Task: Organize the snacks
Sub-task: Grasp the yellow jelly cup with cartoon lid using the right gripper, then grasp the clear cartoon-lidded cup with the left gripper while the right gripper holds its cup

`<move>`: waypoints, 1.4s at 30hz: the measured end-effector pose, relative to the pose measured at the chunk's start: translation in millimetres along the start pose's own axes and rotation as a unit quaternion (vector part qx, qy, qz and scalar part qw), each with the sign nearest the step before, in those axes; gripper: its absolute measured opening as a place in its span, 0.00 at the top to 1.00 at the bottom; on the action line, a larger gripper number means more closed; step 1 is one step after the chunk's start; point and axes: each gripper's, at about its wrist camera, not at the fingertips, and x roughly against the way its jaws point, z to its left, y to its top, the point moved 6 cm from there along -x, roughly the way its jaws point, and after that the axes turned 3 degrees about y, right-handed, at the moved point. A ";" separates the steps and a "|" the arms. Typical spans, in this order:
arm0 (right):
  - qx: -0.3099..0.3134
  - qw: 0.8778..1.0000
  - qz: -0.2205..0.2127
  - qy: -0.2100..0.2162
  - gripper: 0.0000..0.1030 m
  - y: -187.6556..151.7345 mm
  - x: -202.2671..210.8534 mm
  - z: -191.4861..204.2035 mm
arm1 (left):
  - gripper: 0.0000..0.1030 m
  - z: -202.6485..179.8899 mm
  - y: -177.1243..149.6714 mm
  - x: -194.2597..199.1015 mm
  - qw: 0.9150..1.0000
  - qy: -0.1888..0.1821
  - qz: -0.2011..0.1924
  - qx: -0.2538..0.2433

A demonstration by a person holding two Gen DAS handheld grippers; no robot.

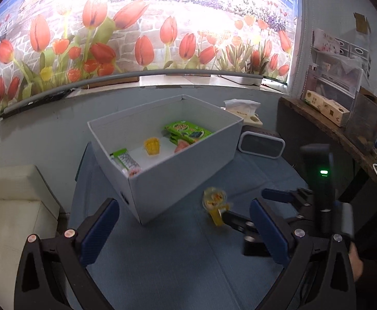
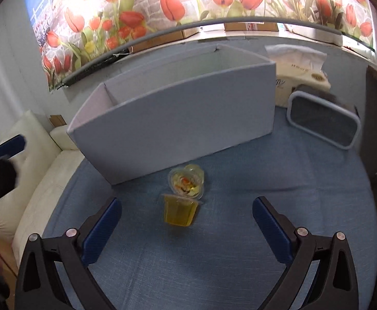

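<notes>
Yellow plastic jelly cups (image 2: 182, 206) lie outside my white box (image 2: 178, 118); both grippers, right (image 2: 185, 228) and left (image 1: 183, 226), gape wide, empty, ready to scoop.

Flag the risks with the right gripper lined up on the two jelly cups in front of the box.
1. The two jelly cups lie touching; the open right gripper closing on the near one may knock the other away.
2. The near cup lies on its side and may slip from the pads.
3. The white box has a tall front wall; a low carry could clip its rim.
</notes>
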 end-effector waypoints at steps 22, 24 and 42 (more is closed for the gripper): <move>0.001 1.000 0.014 -0.014 0.64 -22.9 -0.2 -15.1 | 0.00 16.5 -42.2 -34.6 0.997 -0.002 0.055 0.060; 0.009 1.000 0.006 -0.017 0.64 -29.7 15.0 -22.4 | 0.00 4.0 -41.3 -49.8 0.997 -0.003 0.062 0.053; -0.039 0.999 -0.005 0.021 0.64 -78.3 81.4 -70.8 | 0.00 -66.2 -19.5 -177.2 0.992 0.065 0.104 0.043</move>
